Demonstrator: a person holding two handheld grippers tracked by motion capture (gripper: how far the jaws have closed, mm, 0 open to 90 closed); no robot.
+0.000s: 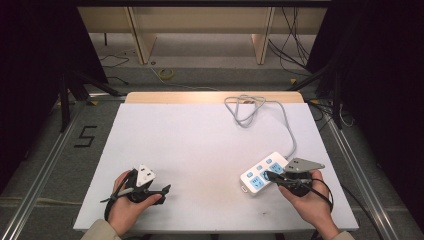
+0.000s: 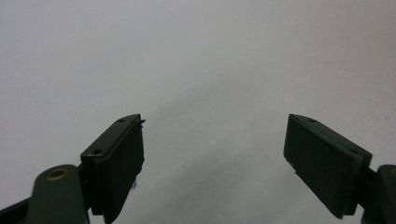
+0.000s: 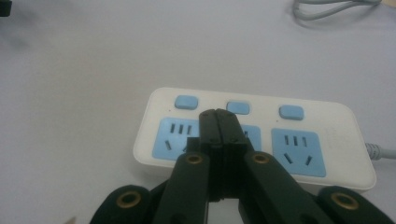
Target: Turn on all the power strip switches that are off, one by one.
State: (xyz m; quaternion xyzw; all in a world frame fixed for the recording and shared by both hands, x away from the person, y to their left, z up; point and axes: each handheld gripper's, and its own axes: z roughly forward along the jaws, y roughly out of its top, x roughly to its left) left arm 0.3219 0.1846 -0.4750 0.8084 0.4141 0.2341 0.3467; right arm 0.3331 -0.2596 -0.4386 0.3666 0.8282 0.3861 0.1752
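Your right tool (image 3: pixel 219 116) has its jaws pressed fully together with nothing between them, tips over the middle socket of the white power strip (image 1: pixel 263 173), which lies near the right edge of the table (image 1: pixel 200 150), its grey cord (image 1: pixel 247 107) looping at the far side. Your left tool (image 2: pixel 212 154) rests wide open and empty at near left.

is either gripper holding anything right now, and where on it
Nothing is held. The right gripper is shut with nothing between its fingers, its tip over the middle socket of the white power strip. The left gripper is open over the bare table.
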